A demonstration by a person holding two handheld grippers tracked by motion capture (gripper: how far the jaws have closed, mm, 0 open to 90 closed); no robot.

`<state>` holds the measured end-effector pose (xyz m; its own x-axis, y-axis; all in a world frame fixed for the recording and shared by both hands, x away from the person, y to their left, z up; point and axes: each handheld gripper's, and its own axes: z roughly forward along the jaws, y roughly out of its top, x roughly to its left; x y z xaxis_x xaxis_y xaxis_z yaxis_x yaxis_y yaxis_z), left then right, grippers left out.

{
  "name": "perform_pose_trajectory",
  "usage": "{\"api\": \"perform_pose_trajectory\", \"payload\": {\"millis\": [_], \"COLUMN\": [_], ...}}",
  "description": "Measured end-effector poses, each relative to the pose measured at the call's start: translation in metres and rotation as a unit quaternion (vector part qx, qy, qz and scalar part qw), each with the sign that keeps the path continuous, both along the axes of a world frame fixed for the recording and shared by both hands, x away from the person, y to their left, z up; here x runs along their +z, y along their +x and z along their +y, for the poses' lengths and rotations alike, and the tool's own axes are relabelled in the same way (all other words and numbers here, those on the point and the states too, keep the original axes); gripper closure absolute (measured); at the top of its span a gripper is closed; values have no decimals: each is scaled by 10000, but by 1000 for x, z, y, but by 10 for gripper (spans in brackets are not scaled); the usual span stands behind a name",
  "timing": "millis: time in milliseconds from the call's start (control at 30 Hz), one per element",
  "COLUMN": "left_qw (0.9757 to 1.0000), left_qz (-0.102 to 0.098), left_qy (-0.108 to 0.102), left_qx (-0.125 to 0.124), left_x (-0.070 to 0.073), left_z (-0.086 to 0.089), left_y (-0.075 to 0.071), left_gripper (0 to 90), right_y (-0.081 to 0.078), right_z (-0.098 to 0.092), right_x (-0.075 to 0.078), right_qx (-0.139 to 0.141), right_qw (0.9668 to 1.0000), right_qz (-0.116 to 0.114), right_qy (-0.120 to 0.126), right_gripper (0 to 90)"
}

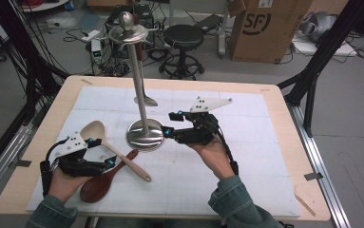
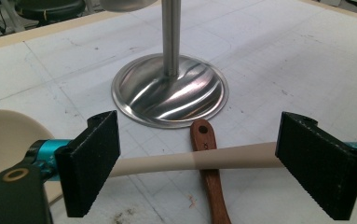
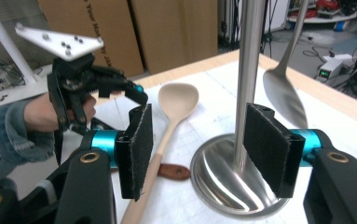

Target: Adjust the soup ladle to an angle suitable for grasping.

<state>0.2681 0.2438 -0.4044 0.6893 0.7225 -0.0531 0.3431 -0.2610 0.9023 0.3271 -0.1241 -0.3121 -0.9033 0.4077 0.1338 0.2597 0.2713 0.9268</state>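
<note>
Our left gripper (image 2: 199, 163) has its jaws spread wide, pads off everything, with the handle of the cream spoon (image 2: 199, 159) running across the gap between them. That spoon lies on the counter (image 1: 246, 161), its bowl near our left hand (image 1: 63, 183) and its handle crossing over the dark wooden spoon (image 2: 209, 172) beneath it.

Our right gripper (image 3: 209, 149) also stands released, jaws apart and grasping nothing, just in front of the steel stand (image 3: 250, 70), whose pole rises between the pads from this angle. A metal spoon (image 3: 283, 93) hangs from the stand's top.

We judge the cream spoon light, stiff and somewhat smooth. Mid-handle looks the best hold, just clear of the crossing, so the wooden one is not dragged along. The stand seems heavy-based and steady.
</note>
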Motion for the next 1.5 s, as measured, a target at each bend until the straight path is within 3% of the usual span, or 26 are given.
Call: {"api": "perform_pose_trajectory", "payload": {"millis": [633, 1000, 1500], "left_qw": [10000, 10000, 10000], "left_qz": [46, 46, 57], "left_qy": [11, 23, 29], "left_qx": [-26, -45, -23], "left_x": [-1, -1, -1], "left_z": [0, 0, 0], "left_y": [0, 0, 1], "left_gripper": [143, 140, 129], "right_y": [-10, -14, -22], "right_z": [13, 20, 38], "right_x": [-39, -50, -77], "right_qx": [10, 10, 90], "right_qw": [9990, 9985, 9963], "right_qz": [265, 290, 408], "right_qy": [-361, -473, -748], "right_gripper": [379, 362, 349]}}
